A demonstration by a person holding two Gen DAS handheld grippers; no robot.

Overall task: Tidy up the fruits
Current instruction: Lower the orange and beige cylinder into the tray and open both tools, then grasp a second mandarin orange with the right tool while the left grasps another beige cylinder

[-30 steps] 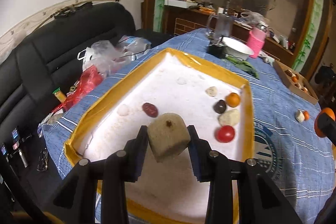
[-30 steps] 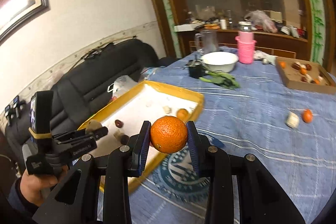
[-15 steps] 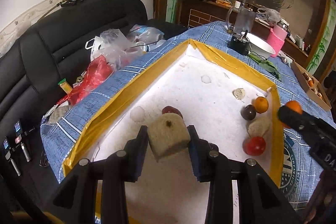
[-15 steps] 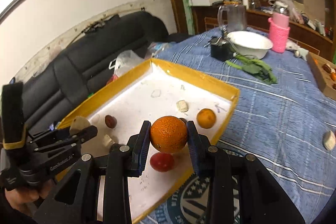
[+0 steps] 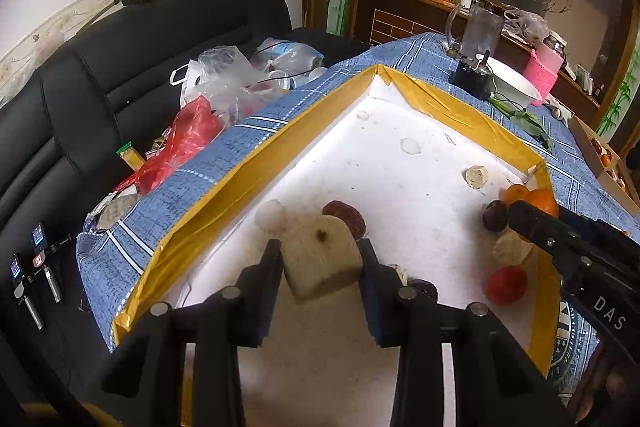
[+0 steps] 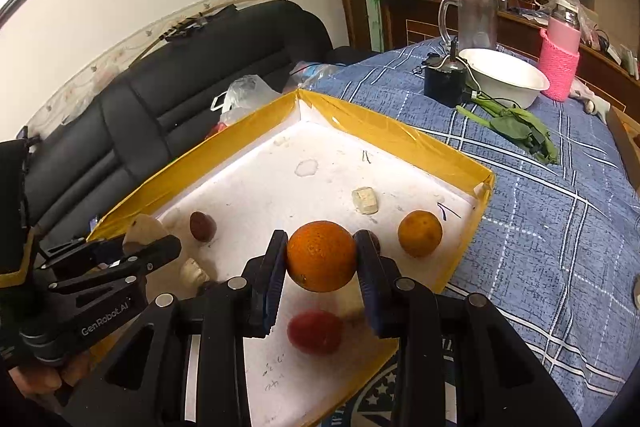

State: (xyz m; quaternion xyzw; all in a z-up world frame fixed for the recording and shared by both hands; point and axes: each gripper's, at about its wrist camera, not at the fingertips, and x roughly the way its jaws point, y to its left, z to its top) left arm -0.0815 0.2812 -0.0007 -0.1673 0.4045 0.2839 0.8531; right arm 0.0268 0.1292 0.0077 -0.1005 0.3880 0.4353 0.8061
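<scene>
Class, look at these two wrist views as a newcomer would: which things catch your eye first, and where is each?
The bright orange clamped in the right gripper stands out, held over the yellow-rimmed white tray. Next, the pale tan chunk gripped by the left gripper above the tray's near left side. A red fruit lies in the tray just below the held orange.

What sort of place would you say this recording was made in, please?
Most likely a home living or dining room: a black leather sofa, a table under a blue checked tablecloth, and a wooden sideboard cluttered with household things.
</scene>
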